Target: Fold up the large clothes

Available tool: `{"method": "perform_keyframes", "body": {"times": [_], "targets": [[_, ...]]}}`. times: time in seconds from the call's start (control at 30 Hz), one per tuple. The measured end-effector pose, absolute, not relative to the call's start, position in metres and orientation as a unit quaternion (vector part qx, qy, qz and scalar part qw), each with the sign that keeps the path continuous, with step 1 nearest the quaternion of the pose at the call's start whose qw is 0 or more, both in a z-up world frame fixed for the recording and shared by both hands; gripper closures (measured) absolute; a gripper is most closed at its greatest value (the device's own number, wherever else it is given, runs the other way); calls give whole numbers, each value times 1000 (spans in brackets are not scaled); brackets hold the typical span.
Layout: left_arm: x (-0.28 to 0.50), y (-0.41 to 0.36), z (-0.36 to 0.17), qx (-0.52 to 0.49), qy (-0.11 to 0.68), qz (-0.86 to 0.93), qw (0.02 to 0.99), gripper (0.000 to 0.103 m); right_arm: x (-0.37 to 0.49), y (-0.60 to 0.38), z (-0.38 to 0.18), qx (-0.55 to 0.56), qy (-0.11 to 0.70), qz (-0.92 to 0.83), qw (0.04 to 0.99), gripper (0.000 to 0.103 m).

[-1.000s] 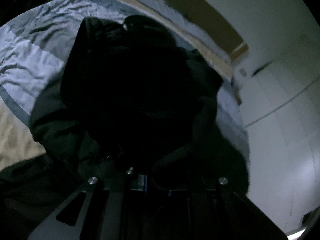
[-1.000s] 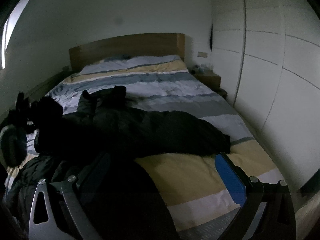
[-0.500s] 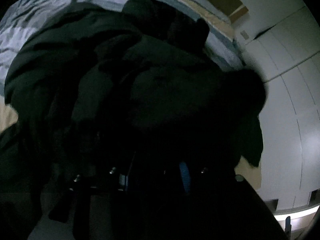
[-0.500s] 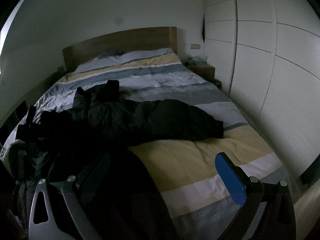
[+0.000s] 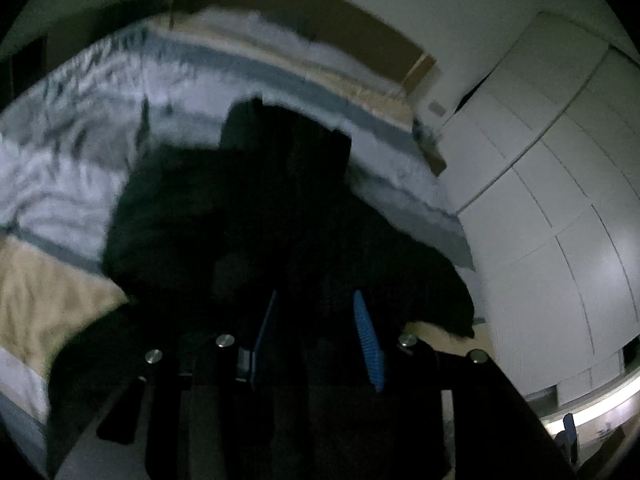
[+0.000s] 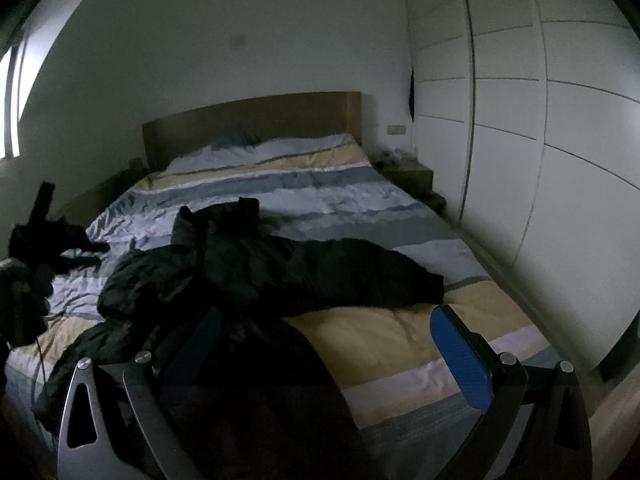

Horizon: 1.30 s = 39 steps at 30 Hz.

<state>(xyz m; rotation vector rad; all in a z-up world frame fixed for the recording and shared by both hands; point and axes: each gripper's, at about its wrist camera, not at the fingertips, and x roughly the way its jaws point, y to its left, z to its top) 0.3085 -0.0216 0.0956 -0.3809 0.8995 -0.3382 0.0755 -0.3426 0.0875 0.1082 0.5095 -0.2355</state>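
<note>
Right wrist view shows the black coat (image 6: 280,268) sprawled unfolded across the striped bed (image 6: 400,344), so folding looks barely begun; the right gripper (image 6: 320,344) hangs spread wide, holding nothing. Left gripper (image 5: 316,332) hovers over dark fabric, pads parted; whether cloth sits between them I cannot tell.

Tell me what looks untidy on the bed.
The black coat sprawls crumpled across the striped duvet, unfolded, its lower end trailing over the foot of the bed. A second dark garment lies bunched at the left edge.
</note>
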Motion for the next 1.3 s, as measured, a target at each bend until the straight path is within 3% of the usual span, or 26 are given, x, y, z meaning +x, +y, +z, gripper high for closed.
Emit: {"method": "perform_keyframes", "body": {"times": [0.23,0.4,0.77,1.03,1.3], "targets": [[314,26,154,-133,411,-138,891,65,120,-291,89,27,268,-63,961,0],[352,39,147,-108,411,-106,899,64,180,-246,85,-2,282,-18,959,0],[465,65,10,-84,438,-37,895,64,340,-171,22,-24,307,47,950,0],[483,62,-90,-56,469,-39,881,64,409,-160,-59,-18,367,49,929,1],[472,63,-115,-48,494,-38,867,63,406,-176,-104,-30,434,26,900,1]]}}
